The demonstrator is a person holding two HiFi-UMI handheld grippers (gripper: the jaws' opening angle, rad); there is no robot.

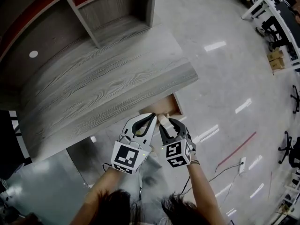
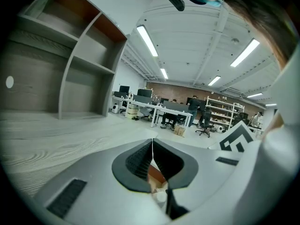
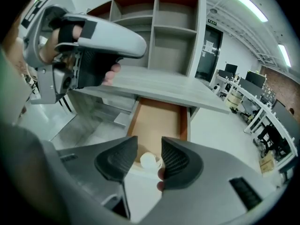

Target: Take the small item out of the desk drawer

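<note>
Before the desk (image 3: pixel 159 86), right tongs (image 3: pixel 149 148) gape over the drawer's (image 3: pixel 159 118) white item (image 3: pixel 149 161) — seemingly untouched; left tongs (image 2: pixel 152 150) closed.

Matt grey wood grain on the desk (image 1: pixel 103 93); glossy, polished floor (image 1: pixel 225 69) gleaming; drawer (image 3: pixel 159 121) lined in smooth brown board.

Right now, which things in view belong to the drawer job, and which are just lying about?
Job:
drawer, open
small white item in it
right gripper, open, aimed at the item
left gripper, shut, empty
desk

Lying about:
shelves
boxes
power strip
chair
</note>
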